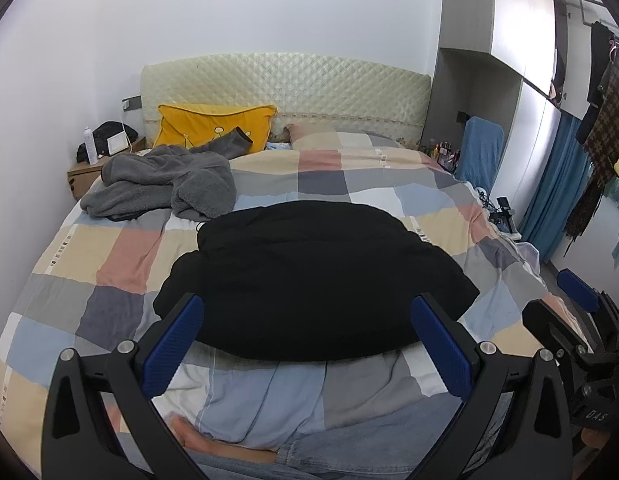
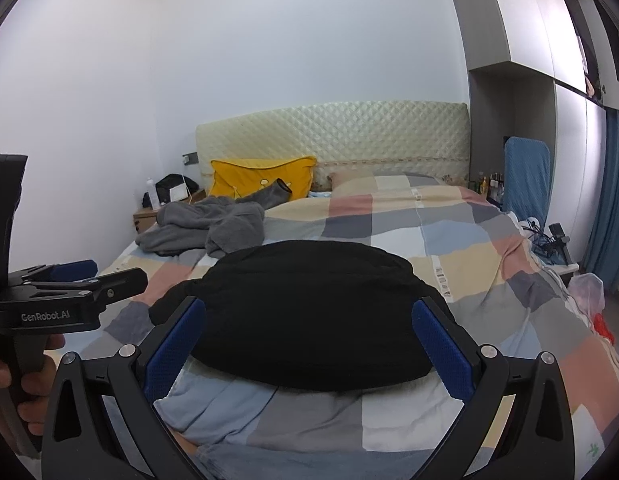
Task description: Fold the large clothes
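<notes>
Left gripper (image 1: 308, 344) wide apart over folded black garment (image 1: 309, 280)

The folded black garment (image 1: 309, 280) looks like matt, soft cloth. Under it the checked pastel cotton quilt (image 1: 349, 172) lies creased. The grey fleece robe (image 1: 165, 184) is fuzzy, the yellow cushion (image 1: 205, 124) smooth woven cloth, the cream quilted headboard (image 1: 285, 84) faintly glossy. The gripper fingers' blue pads (image 2: 441, 344) look like textured rubber on matt black plastic.

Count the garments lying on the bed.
2. A black jacket lies folded at the near middle; a grey fleece garment is crumpled at the far left by the yellow pillow. More may be hidden.
</notes>
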